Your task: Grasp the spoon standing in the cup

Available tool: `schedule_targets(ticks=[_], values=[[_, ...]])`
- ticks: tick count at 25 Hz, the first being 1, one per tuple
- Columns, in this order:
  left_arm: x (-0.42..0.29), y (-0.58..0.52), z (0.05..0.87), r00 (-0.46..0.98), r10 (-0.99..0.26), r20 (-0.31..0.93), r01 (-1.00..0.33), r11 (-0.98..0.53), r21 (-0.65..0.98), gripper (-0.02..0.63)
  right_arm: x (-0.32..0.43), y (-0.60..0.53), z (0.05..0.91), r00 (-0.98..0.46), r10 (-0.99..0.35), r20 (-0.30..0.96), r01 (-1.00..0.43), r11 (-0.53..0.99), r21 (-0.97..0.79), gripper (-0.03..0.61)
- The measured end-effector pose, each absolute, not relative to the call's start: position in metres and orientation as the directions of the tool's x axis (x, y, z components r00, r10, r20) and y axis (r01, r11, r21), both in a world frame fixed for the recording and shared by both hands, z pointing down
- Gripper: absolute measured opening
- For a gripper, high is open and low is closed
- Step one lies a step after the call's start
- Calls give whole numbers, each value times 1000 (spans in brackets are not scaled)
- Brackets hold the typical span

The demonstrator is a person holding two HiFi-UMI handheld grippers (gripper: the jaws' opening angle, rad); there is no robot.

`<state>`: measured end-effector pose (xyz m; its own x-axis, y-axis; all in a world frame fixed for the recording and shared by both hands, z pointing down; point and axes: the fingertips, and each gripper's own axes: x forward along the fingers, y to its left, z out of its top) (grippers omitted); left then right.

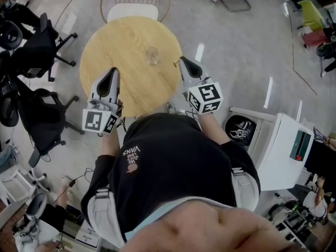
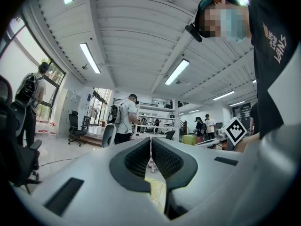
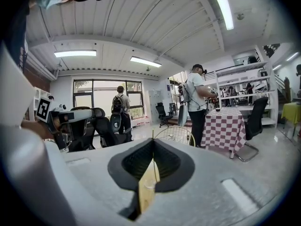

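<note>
1. The clear glass cup (image 1: 152, 55) stands upright on the round, pale wooden table (image 1: 115, 46), right of the middle of the top and nearer its right edge than its left. From my head view the spoon in it is too small to make out.
2. Nothing touches the cup, and both my tongs are apart from it.
3. My right gripper (image 1: 184, 62) has its tips over the right edge of the table, near the cup. In the right gripper view its ribbed black jaws (image 3: 153, 142) are pressed together with nothing between them.
4. My left gripper (image 1: 112, 73) lies over the near-left edge of the table, well apart from the cup. In the left gripper view its jaws (image 2: 151, 142) meet at the tips and hold nothing.
5. The marker cube on each gripper sits at the near edge of the table, the left one (image 1: 100, 121) and the right one (image 1: 205, 97).
6. Beyond the far edge stands a white-seated chair with a gold wire back (image 1: 132, 9).
7. Black office chairs (image 1: 31, 51) stand on the floor to the left, and a white cabinet (image 1: 283, 151) stands to the right.
</note>
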<state>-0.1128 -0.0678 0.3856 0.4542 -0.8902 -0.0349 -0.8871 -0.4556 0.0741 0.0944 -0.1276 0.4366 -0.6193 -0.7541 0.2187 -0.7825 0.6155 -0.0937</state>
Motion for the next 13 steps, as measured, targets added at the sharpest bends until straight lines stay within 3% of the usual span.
schedule_targets(ticks=[13], values=[[-112, -68, 390, 448, -893, -30, -890, -449, 78, 9, 95, -128, 443, -624, -746, 232, -778, 621, -97, 0]])
